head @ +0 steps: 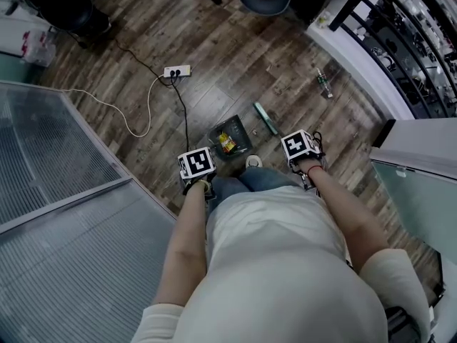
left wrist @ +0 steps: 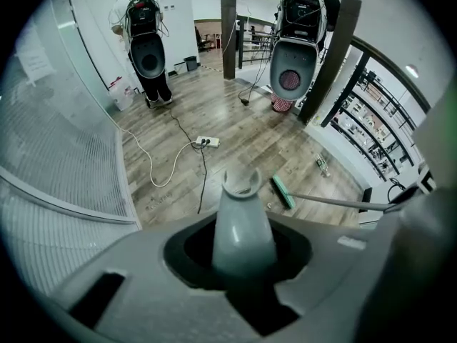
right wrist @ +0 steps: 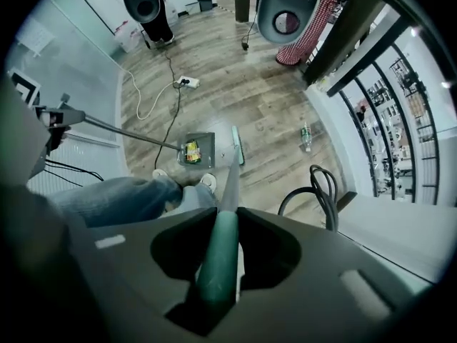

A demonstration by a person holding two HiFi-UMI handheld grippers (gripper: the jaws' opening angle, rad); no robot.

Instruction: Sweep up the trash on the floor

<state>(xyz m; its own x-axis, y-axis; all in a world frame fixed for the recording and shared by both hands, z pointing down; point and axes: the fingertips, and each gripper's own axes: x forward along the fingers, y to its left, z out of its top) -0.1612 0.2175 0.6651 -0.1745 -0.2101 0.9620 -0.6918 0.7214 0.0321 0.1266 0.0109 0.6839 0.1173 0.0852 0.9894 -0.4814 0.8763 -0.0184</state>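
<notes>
A dark dustpan point(head: 232, 136) stands on the wood floor just ahead of my feet, with a yellow wrapper point(head: 226, 143) in it. My left gripper point(head: 196, 166) is shut on the dustpan's grey handle point(left wrist: 241, 224). To the pan's right, my right gripper point(head: 301, 148) is shut on the green broom handle point(right wrist: 218, 259). The green broom head point(head: 266, 118) rests on the floor beside the pan. A small bottle point(head: 325, 84) lies farther right, near the white curb. In the right gripper view the dustpan point(right wrist: 203, 143), wrapper point(right wrist: 191, 151), broom head point(right wrist: 237, 146) and bottle point(right wrist: 305, 138) all show.
A white power strip point(head: 177, 71) with a white cord and a black cable lies on the floor ahead left. A glass partition point(head: 50, 163) runs along my left; a white curb with black railing point(head: 371, 41) runs along the right. Two people with backpack rigs point(left wrist: 146, 41) stand farther off.
</notes>
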